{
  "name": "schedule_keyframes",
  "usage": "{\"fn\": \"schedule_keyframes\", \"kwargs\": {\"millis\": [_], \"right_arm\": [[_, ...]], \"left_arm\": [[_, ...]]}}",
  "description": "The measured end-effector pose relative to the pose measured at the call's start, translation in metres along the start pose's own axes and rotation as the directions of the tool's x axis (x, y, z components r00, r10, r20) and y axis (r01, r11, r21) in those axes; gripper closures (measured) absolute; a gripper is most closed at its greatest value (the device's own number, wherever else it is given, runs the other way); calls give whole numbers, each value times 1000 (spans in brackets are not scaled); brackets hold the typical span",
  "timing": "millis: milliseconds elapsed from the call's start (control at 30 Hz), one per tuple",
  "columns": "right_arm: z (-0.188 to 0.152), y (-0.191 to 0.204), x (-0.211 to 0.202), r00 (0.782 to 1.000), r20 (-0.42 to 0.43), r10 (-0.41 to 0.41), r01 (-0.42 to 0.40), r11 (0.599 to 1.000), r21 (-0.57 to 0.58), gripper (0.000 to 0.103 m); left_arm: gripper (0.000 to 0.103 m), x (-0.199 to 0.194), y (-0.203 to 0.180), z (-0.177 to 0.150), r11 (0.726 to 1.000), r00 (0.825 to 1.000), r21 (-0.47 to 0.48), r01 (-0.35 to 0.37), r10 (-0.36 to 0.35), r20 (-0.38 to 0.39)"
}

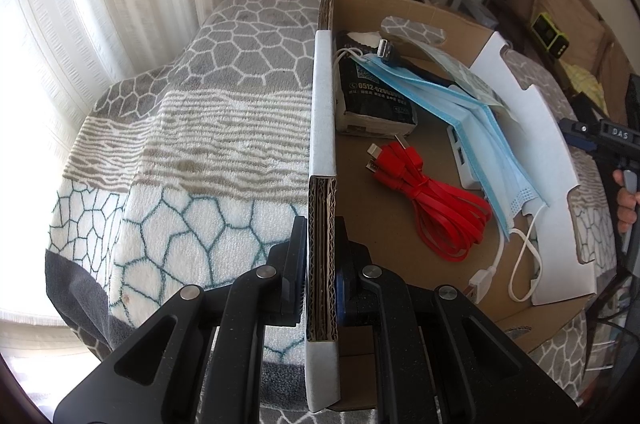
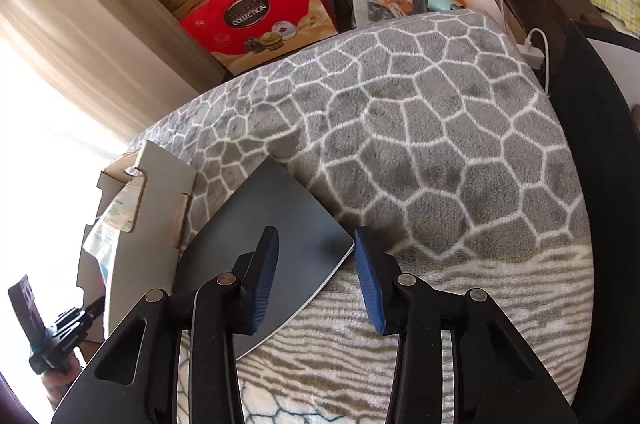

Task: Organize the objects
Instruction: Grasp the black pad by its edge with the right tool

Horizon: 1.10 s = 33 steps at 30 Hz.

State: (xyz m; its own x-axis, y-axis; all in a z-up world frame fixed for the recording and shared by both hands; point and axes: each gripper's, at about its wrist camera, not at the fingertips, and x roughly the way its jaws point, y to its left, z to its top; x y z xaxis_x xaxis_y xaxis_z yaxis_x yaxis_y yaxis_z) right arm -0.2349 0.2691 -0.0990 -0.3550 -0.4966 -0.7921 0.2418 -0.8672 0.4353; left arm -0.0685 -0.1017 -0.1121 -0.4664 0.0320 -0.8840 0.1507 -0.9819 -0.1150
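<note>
Cardboard box [image 1: 322,127] on the blanket [image 1: 192,127], its long wall running straight away, pinched by the left gripper [image 1: 320,264]. Inside: red cable [image 1: 432,207], blue masks [image 1: 472,115], black packet [image 1: 368,95]. Right gripper [image 2: 316,280] gapes wide over a dark flat slab [image 2: 272,224] just beside the box.

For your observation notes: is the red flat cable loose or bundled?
Bundled: the red flat cable lies coiled and tied round its middle, plug ends free, on the open cardboard box's floor.

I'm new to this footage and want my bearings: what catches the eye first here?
The left hand-held gripper clamps the cardboard box wall. Inside lie a red cable bundle and blue face masks. The right hand-held gripper hangs open over a dark flat panel on the patterned blanket.
</note>
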Motion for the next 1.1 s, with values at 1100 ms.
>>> {"fn": "schedule_keyframes", "kwargs": {"millis": [1100], "right_arm": [[12, 87, -78, 961, 273, -39, 89, 981, -172, 102]], "left_arm": [[93, -1, -2, 3, 1000, 1000, -5, -1, 1, -6]]}}
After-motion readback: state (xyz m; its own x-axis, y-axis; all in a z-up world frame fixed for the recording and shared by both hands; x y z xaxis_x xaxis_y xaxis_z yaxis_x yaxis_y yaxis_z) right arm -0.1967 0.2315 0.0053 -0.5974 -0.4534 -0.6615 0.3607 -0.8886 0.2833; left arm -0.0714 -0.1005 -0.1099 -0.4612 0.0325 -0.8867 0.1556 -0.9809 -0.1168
